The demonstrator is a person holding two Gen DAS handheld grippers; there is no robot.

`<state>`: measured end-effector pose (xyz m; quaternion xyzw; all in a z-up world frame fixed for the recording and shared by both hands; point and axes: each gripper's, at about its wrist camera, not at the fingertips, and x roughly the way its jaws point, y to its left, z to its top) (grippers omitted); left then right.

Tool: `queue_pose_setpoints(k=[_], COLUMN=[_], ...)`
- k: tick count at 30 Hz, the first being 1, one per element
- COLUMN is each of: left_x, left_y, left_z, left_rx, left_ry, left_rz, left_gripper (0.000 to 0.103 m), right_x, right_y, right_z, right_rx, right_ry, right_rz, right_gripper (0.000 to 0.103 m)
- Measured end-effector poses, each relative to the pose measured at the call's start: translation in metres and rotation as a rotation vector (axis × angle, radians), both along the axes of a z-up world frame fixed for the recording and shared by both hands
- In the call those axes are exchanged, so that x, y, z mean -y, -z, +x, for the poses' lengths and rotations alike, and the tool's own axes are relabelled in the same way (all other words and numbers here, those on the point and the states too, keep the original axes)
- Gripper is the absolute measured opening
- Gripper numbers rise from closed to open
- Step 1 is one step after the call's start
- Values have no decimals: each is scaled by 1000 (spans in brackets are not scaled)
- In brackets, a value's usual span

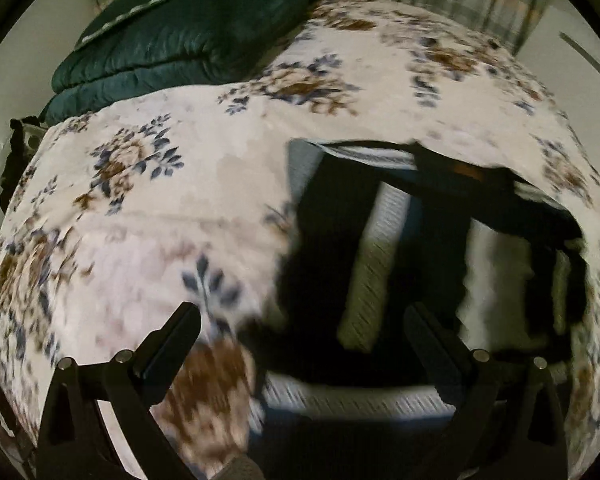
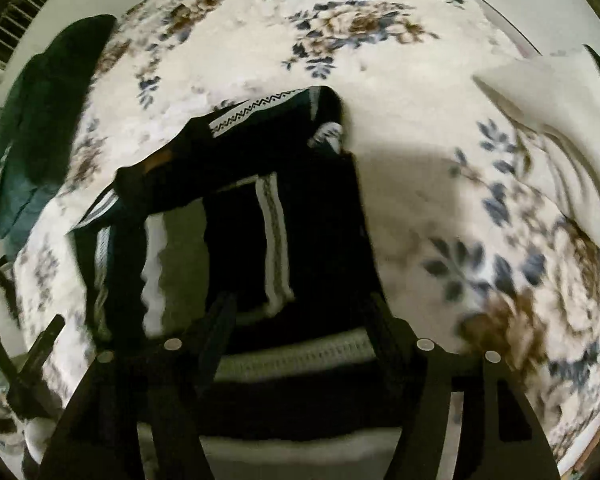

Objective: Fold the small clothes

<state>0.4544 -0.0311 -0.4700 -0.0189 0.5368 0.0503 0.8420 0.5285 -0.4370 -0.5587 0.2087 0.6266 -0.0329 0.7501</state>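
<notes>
A small dark knitted garment with white and grey patterned stripes lies spread on a bed covered by a cream blanket printed with blue and brown flowers. It sits close under both grippers, partly folded, with one dark panel laid across its far end and a white zigzag band showing along that edge. In the left wrist view the same garment fills the right half of the picture

The left gripper has its jaws standing wide apart with nothing between them; one finger hangs over the blanket, the other over the garment's near edge. The right gripper also has its jaws apart, straddling the dark knit near a grey ribbed band, and the pads do not look to be pressing on the cloth

The garment should handle as light, soft and limp. It will sag and drag instead of holding a shape, and the fleecy blanket will likely cling to it a little. The knit looks thick enough to pinch securely without slipping. The best holds are probably the two near corners or the ribbed hem, one in each gripper, taking both layers together so that the fold carries over evenly. A pinch in the middle would likely only bunch it

A folded dark green quilted cover lies at the far end of the bed, well apart, and a pale folded cloth lies to the right
</notes>
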Motion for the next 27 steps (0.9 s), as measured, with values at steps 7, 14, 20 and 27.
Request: queue_pose_setpoints(k=[7,14,20,27], left_x=[128,288,373,336], left_y=[-1,67,130,85], left_z=[-118,-228,-256,-252], left_rx=[-127,-399,-461,-315], left_ry=[52,105,163,64], left_rz=[0,-160,-63,-104], left_gripper=[103,103,55,5], right_x=[81,167,194,178], right_y=[-3,25,36,42], right_z=[-95,-135,-113,-19], right_rx=[-114,-199,-196,-97], right_ry=[-86,-172,-225,-266], right_rz=[29,2,44,193], right_gripper=[68,68,68,68])
